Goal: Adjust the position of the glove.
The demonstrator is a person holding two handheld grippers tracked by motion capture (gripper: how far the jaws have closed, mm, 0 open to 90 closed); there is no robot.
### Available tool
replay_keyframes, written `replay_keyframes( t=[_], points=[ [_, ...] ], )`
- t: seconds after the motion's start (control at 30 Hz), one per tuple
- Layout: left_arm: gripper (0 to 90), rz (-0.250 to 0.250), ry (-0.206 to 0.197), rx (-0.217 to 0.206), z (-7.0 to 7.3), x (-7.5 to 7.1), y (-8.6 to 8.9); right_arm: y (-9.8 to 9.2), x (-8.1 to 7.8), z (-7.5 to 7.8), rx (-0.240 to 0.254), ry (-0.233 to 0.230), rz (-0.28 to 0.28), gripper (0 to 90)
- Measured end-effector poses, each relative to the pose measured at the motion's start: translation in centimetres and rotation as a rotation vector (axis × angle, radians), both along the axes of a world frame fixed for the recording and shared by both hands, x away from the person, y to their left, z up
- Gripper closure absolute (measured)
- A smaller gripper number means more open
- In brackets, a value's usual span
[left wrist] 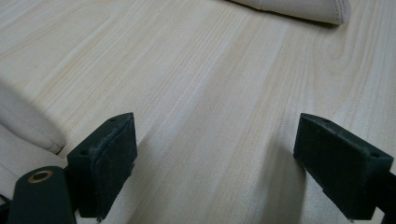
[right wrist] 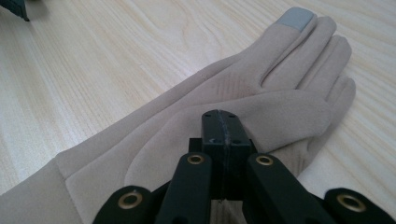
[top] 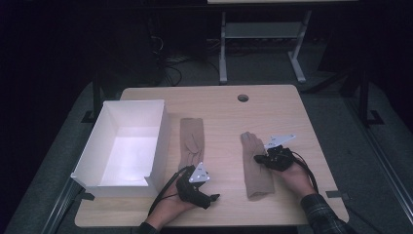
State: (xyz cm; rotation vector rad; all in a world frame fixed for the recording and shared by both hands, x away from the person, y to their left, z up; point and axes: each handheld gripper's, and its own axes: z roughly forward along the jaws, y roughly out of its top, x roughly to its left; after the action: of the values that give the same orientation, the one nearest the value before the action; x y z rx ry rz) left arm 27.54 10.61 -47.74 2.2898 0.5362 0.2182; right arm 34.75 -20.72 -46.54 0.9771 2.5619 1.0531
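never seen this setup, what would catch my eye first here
Two beige gloves lie flat mid-table, the left glove beside a white box with nothing in it at the table's left edge. The right tool, jaws shut, sits over the right glove at its thumb; that glove has a grey fingertip patch. The left tool hangs open over bare wood near the front edge.

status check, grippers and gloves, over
Left gripper open over bare wooden table. Right gripper shut above right beige fabric glove. Second beige glove beside white box. Nothing blocking.
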Motion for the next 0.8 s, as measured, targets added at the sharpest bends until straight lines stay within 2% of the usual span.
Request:
replay_keyframes(
  t=[0.3, 0.8],
  points=[
    [12.8, 0.000, -0.001, -0.001, 0.0, 0.0, 0.0, -0.6, -0.7, 0.1, 0.000, 0.012, -0.004, 90.0],
    [12.8, 0.002, -0.003, -0.004, 0.0, 0.0, 0.0, -2.9, -3.3, 0.3, -0.022, 0.026, -0.032, 90.0]
  ],
)
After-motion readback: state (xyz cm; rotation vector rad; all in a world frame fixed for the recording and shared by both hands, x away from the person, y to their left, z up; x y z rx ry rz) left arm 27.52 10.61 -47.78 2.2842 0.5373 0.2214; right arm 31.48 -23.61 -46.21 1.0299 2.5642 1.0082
